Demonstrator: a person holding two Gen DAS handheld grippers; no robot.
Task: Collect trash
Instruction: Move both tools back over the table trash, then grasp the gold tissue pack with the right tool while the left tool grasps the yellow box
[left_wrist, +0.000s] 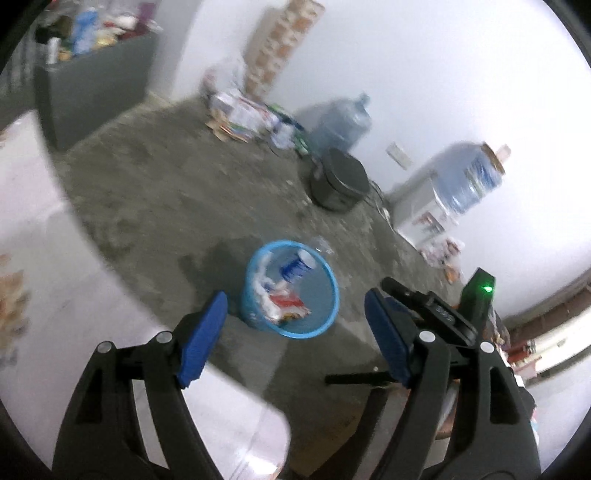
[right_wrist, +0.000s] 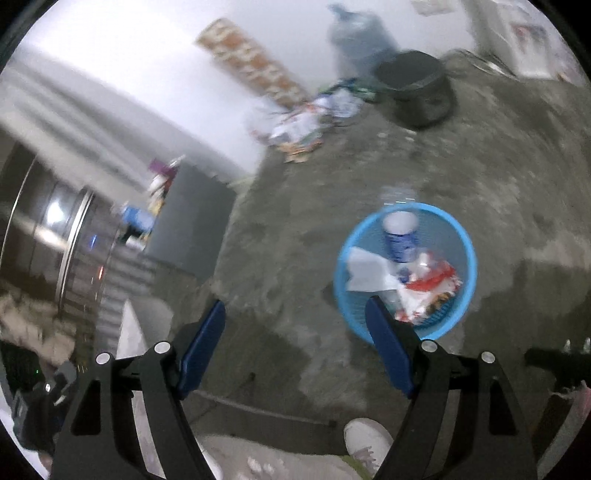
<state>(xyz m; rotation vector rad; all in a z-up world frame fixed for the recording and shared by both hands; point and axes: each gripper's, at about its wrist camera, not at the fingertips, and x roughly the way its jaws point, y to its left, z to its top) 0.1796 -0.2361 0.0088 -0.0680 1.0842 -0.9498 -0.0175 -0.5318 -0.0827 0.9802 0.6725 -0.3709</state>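
Trash basket (left_wrist: 291, 290) sat on the floor beyond both sets of fingers.
Left gripper (left_wrist: 295, 338) and right gripper (right_wrist: 295, 345) fingers gaped wide, empty; likely dropped over the basket.

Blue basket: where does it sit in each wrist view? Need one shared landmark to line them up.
Left wrist: blue basket low centre, on the floor between the open fingers, trash inside.
Right wrist: blue basket right of centre, its near rim behind the right-hand finger.
Shared landmark: black round pot on the floor beyond the basket, near the wall.
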